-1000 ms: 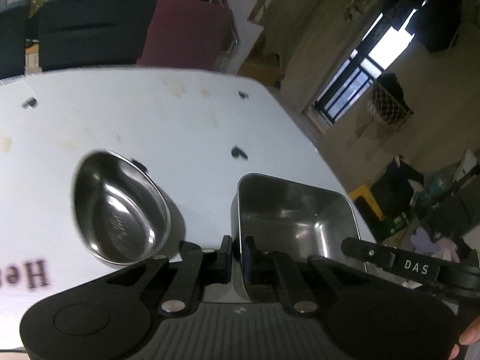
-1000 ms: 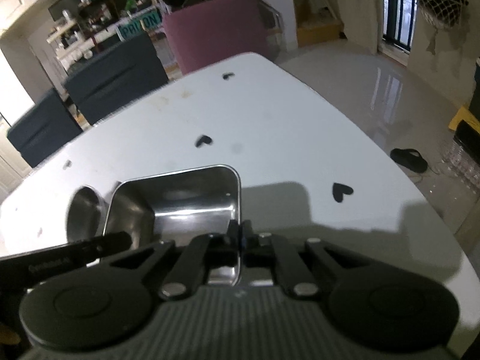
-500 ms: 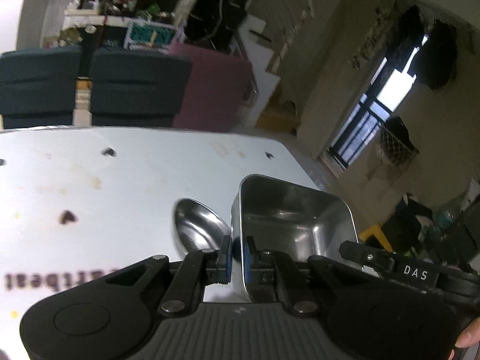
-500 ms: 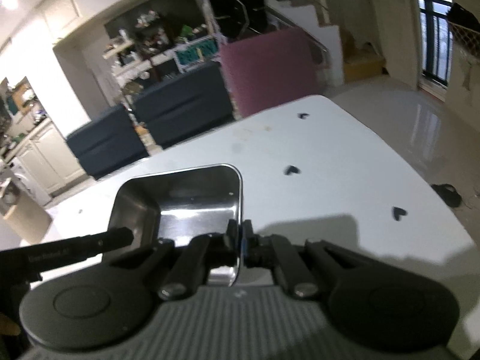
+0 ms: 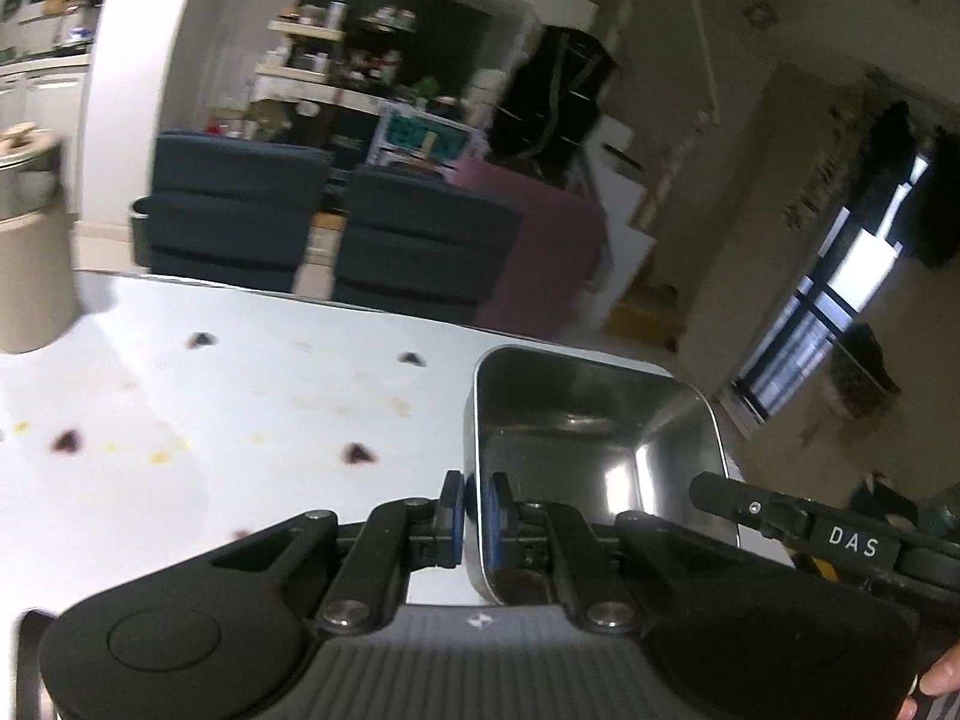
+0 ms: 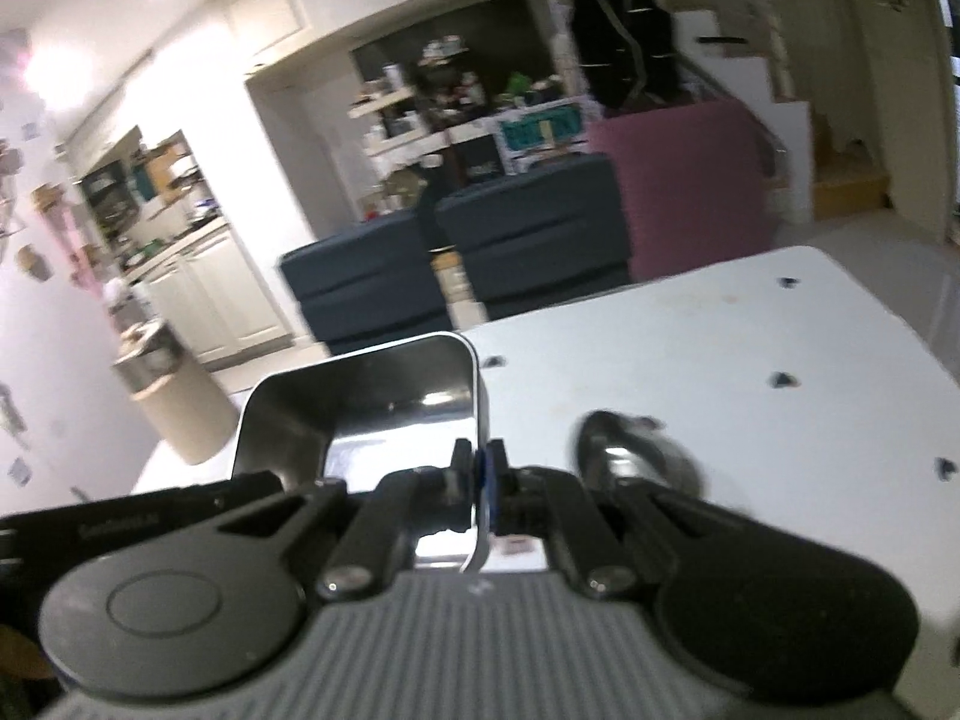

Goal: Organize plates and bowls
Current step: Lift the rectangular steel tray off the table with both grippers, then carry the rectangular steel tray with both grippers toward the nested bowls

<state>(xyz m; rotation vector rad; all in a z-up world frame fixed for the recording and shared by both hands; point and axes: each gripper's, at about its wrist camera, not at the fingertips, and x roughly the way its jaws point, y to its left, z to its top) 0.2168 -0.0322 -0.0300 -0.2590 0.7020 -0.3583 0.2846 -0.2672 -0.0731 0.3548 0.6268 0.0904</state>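
Observation:
A square steel tray (image 5: 594, 438) is held in the air above the white table (image 5: 210, 420) by both grippers. My left gripper (image 5: 472, 510) is shut on the tray's left wall. My right gripper (image 6: 479, 480) is shut on its right wall; the tray also shows in the right wrist view (image 6: 372, 396). A round steel bowl (image 6: 636, 450), blurred, lies on the table (image 6: 750, 348) to the right of the tray in the right wrist view. The other gripper's black body (image 5: 828, 528) shows at the tray's far side.
Dark heart marks (image 5: 358, 453) dot the table. A beige bin (image 6: 174, 402) stands beside the table on the left. Dark blue chairs (image 6: 456, 264) and a pink chair (image 6: 690, 180) stand behind the far edge.
Both grippers have lifted the tray and swung it left, pitching the views upward. The round bowl has left the left wrist view and now appears to the right of the tray.

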